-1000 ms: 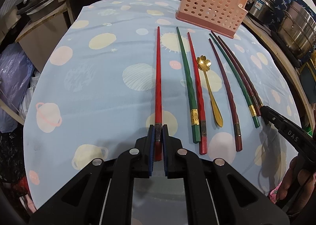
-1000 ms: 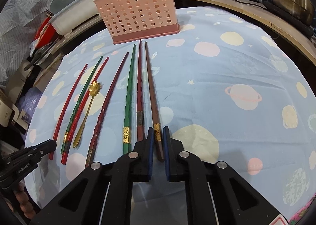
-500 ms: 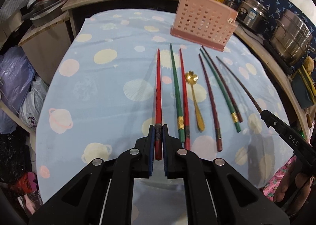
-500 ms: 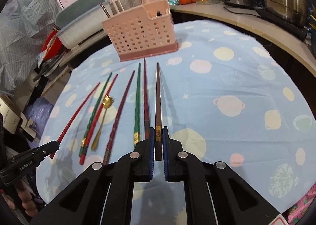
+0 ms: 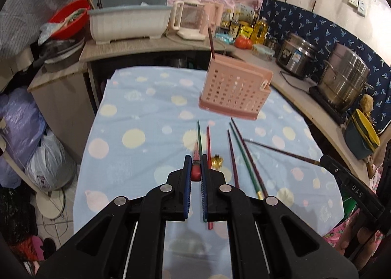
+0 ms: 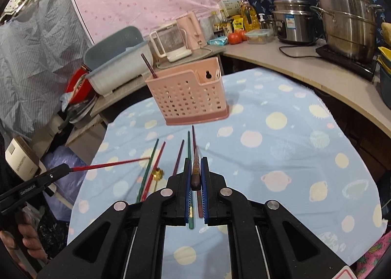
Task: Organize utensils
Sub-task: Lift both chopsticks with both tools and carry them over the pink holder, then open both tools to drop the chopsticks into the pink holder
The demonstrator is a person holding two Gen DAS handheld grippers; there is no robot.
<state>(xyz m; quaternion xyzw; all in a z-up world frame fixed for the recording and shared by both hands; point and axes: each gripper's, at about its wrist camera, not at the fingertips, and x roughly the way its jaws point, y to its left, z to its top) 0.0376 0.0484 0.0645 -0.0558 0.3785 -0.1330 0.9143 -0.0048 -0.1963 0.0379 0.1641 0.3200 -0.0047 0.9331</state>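
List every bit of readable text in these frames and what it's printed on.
"DAS" on the right gripper, on its black finger as seen in the left wrist view.
"GenRobot.AI" on the left gripper, on its black finger as seen in the right wrist view.
"SKYWORTH" on the white appliance at the left edge.
Labels on the bottles, the box behind them and the rice cooker: too small and blurred to read.

White letters "DAS" stand on the black arm of the right gripper [image 5: 325, 160], right of the left tool. "GenRobot.AI" runs along the left gripper [image 6: 69, 169]; "SKYWORTH" marks a white box [image 6: 20, 160] beyond it.
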